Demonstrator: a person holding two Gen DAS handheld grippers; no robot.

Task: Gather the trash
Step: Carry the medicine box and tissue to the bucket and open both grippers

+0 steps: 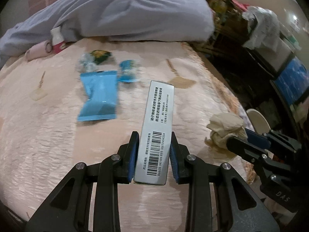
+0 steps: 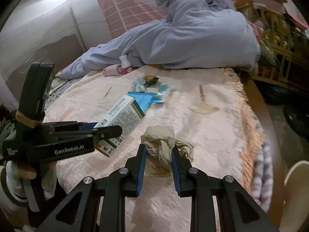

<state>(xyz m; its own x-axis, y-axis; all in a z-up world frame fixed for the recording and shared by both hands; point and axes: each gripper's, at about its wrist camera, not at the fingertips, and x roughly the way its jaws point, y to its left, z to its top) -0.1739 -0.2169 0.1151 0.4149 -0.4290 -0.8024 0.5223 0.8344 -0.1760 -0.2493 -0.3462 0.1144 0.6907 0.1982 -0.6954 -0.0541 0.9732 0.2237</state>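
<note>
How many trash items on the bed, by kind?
Medicine box, held in the left tongs: 1
Crumpled tissue, held in the right tongs: 1
Blue wrappers: 2
Green wrapper: 1
Clear wrapper: 1
Total: 6

Pink bedspread [image 2: 212,127]; lilac duvet [image 2: 193,38]; wooden crib [image 2: 280,44] beside bed.

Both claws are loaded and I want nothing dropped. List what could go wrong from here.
1. The left claw grips the medicine box only at its barcode end; the long overhang could lever it loose.
2. The crumpled tissue in the right claw is soft and could slip free.
</note>
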